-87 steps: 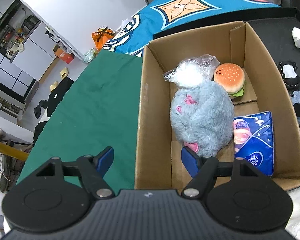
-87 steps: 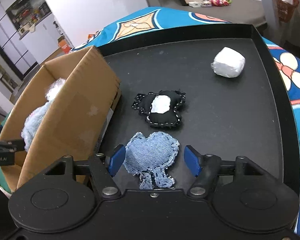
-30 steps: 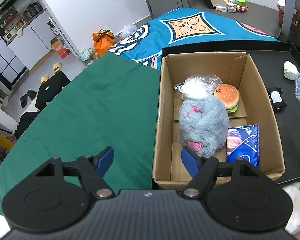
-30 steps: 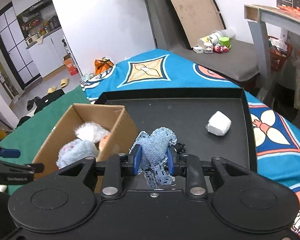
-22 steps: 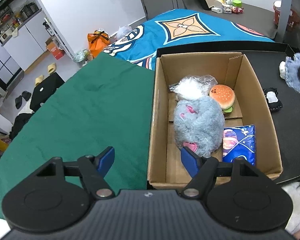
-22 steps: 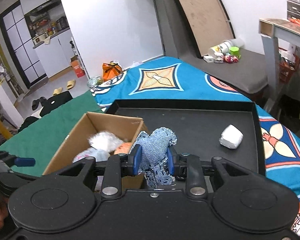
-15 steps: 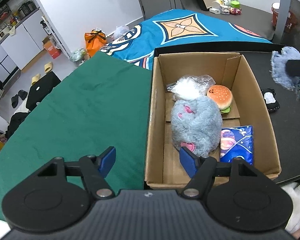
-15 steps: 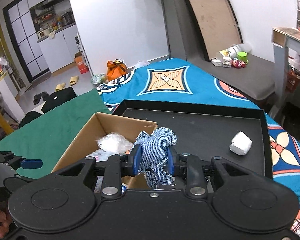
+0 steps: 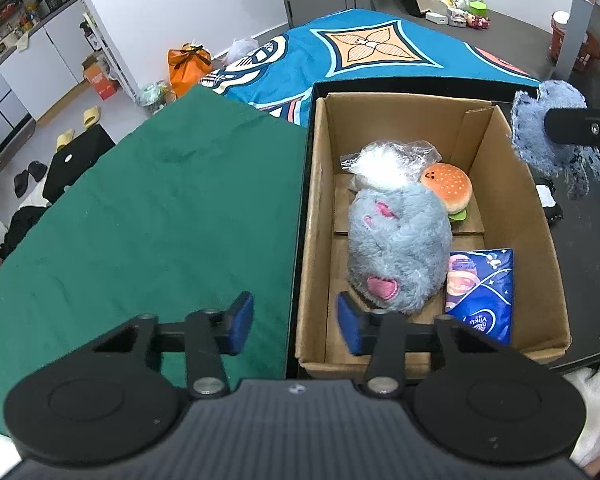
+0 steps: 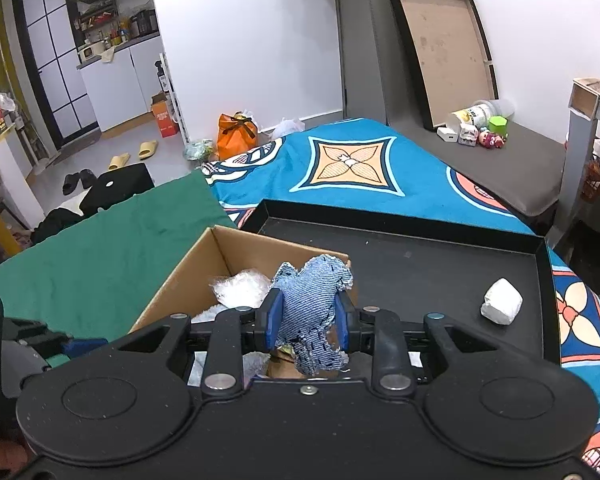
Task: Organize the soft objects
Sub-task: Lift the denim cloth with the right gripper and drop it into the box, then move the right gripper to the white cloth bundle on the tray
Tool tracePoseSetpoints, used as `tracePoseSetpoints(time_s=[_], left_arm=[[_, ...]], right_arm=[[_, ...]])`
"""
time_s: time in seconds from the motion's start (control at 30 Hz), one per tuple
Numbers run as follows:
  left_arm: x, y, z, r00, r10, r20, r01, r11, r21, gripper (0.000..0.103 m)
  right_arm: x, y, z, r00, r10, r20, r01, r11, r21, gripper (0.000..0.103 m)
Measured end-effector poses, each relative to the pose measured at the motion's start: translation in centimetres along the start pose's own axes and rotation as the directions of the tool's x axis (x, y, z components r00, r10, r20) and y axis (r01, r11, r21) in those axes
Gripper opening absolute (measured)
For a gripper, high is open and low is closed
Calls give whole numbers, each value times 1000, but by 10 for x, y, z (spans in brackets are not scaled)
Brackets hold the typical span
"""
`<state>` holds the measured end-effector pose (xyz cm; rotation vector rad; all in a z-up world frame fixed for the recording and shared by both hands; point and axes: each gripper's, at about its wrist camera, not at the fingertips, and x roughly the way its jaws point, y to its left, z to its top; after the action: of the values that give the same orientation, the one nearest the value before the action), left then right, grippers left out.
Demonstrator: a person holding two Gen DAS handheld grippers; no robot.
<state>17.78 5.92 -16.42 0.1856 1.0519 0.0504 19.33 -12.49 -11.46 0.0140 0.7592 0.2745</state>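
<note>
The jaws of the right gripper (image 10: 307, 323) are clamped on a frayed blue denim stuffed toy (image 10: 312, 308), its upper half bulging above the blue pads and its ragged tail hanging below them. The left gripper (image 9: 290, 320) is spread wide with nothing between its fingers, straddling the near left wall of the open brown cardboard box (image 9: 313, 216).

The toy hangs above the box's far right rim, not clearly over the opening. Released here, it could catch on the wall or fall outside onto the black tray (image 10: 440, 248). The pinch is narrow on limp cloth — a jolt could let it slip free early.

Inside, a fluffy grey plush (image 9: 396, 240), a burger-shaped squishy (image 9: 446, 190), a crinkled clear bag of white stuffing (image 9: 384, 160) and a dark blue tissue pack (image 9: 480, 290) fill most of the floor, so the toy would probably land on top and might roll.
</note>
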Motion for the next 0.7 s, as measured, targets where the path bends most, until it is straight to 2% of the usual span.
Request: tracePoseSetpoints(time_s=[0.03,0.1,0.23,0.43,0.7], left_arm=[[1,1,0,1000,-4,-5,4,1000,-4,29],[2,3,-1,1000,-13,-14,13,1000,-15,22],[1,4,-1,999,-36,-12,35,999,-25,10],[-4,5,-3,999,-43,-2,43,998,-35,9],[-8,3,-3,1000,-26,14,27,999,-22,9]], right_arm=[[0,1,1,1000,1,1,-1,1000,3,32],[1,2,3,1000,9,-2,-9,1000,8,33],[-2,-1,2,1000,7,0,-7,1000,5,48],[-5,-25,-3,999,-37,-10,37,999,34,49],[-9,-51,-7,998,-65,-16,65,998,1,55]])
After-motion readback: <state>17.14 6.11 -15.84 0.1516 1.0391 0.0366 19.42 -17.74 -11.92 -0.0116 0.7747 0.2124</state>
